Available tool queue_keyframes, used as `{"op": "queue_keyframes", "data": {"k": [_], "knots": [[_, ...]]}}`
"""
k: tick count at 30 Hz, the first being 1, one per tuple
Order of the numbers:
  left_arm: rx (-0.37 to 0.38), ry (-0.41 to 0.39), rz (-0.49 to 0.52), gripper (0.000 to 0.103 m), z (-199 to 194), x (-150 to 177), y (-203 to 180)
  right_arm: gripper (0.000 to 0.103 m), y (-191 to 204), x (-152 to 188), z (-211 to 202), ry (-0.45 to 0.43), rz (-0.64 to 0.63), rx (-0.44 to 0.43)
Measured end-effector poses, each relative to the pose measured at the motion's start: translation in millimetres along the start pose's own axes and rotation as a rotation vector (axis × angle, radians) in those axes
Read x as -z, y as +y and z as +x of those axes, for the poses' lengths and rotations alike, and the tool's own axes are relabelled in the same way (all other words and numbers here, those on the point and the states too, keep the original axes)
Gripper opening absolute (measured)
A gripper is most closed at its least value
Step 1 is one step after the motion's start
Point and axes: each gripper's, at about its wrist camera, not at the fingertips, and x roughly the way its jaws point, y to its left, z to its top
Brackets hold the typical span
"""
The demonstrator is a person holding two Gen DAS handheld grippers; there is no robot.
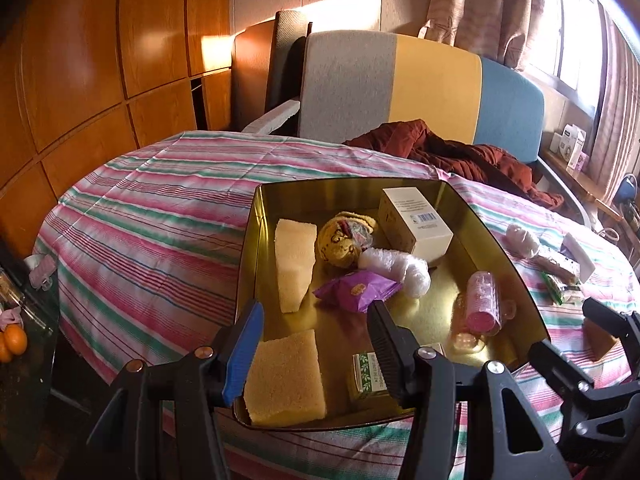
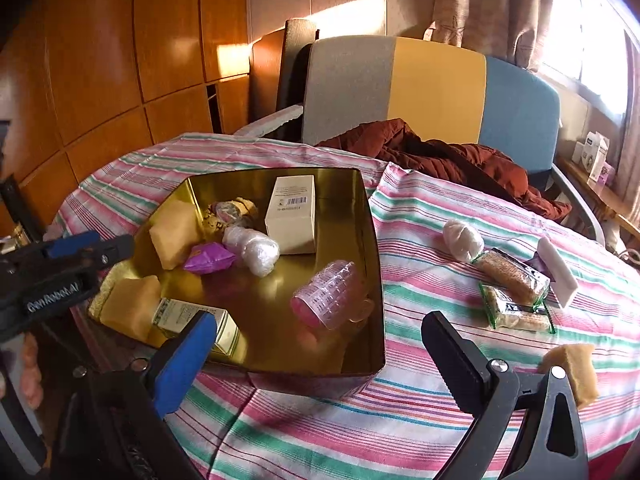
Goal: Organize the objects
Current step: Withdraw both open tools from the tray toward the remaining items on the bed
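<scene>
An open gold tin (image 1: 248, 240) (image 2: 372, 280) stands on the striped tablecloth. It holds a white box (image 2: 292, 216), a bubble-wrap roll (image 2: 252, 248), a purple packet (image 2: 208, 258), a pink cup stack (image 2: 328, 296) (image 1: 482, 304), a green-labelled box (image 2: 192, 316) and two yellow sponges. My left gripper (image 1: 316, 336) (image 2: 108, 246) hangs over the tin's near left corner, jaws partly apart above one sponge (image 1: 284, 380) without pressing it. My right gripper (image 2: 318, 320) (image 1: 568, 332) stands wide open over the tin's near right corner, empty, close to the cup stack.
Loose on the cloth right of the tin lie a white wrapped ball (image 2: 462, 240), two snack bars (image 2: 512, 276), a white block (image 2: 558, 276) and a sponge (image 2: 576, 368). Behind the table is a chair (image 2: 436, 88) with a rust-coloured jacket (image 2: 440, 156). Oranges (image 1: 12, 344) sit far left.
</scene>
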Motion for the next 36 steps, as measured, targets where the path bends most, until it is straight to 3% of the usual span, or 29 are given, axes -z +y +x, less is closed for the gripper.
{"op": "queue_keyframes", "data": {"k": [10, 17, 20, 24, 31, 36], "knots": [[0.032, 0.019, 0.043, 0.055, 2.4, 4.9, -12.0, 0.103, -19.7, 1.1, -5.1, 0.015, 0.062, 0.022], [0.064, 0.024, 0.063, 0.069, 3.8, 5.3, -19.1, 0.103, -37.8, 5.0, -8.8, 0.020, 0.096, 0.053], [0.087, 0.035, 0.068, 0.070, 5.0, 4.0, -22.5, 0.103, -53.1, 6.6, -10.8, 0.024, 0.121, 0.077], [0.144, 0.060, 0.063, 0.070, 6.9, 1.4, -25.8, 0.103, -84.7, 9.0, -16.2, 0.041, 0.173, 0.116], [0.174, 0.116, 0.039, 0.075, 15.0, -2.8, -32.7, 0.103, -169.4, 10.1, -34.6, 0.055, 0.343, 0.194], [0.253, 0.089, 0.076, 0.076, 8.4, -10.7, -46.3, 0.103, -228.5, 10.2, -43.6, 0.057, 0.408, 0.284]]}}
